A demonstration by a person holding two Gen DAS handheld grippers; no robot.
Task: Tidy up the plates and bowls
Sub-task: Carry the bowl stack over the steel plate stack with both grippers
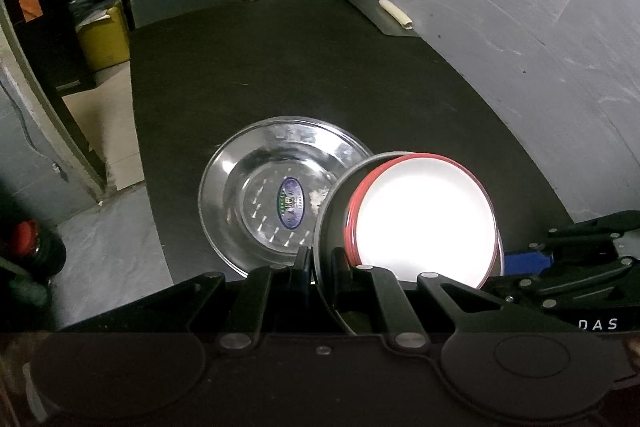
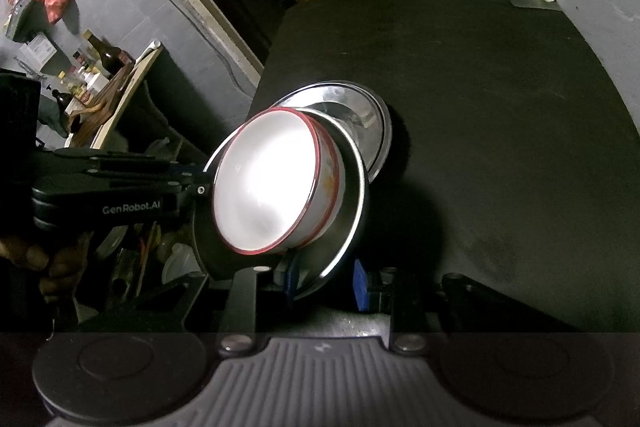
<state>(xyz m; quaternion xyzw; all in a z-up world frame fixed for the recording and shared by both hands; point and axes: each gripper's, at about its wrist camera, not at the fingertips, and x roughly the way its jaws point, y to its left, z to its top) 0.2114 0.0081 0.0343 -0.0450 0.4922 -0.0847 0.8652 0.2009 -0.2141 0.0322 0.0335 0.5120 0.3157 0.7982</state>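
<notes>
Worktop: a dark table (image 1: 280, 75) carried everything; its far and right edges met grey floor, its left edge dropped beside a yellow box (image 1: 106, 35).
Open room: the far half of the worktop, up to a black sheet (image 1: 376, 13) with a pale roll (image 1: 396, 13) at the far right corner, lay bare.
Flat plate: a steel plate with a label (image 1: 256, 195) lay on the worktop near its near edge, left of middle.
Held stack: a steel plate (image 1: 326, 211) was tilted, its far rim over the flat plate's right side; inside it sat a red-rimmed white bowl (image 1: 424, 219).
Left claw: the left gripper (image 1: 320, 267) was clamped together on the tilted plate's near rim.
Right claw: the right gripper (image 2: 324, 281) stood partly apart; the plate's low rim (image 2: 344, 227) passed between its blue pads (image 2: 362, 287). Whether the pads pressed on the rim could not be told.
Left view only: the flat plate's label and whole face; the right gripper entering at the right edge (image 1: 576, 259).
Right view only: the bowl's stained outer wall (image 2: 334, 171), the left gripper from the side (image 2: 120, 187), a hand (image 2: 36, 255) under it, and shelves with bottles (image 2: 108, 57) past the left edge.
</notes>
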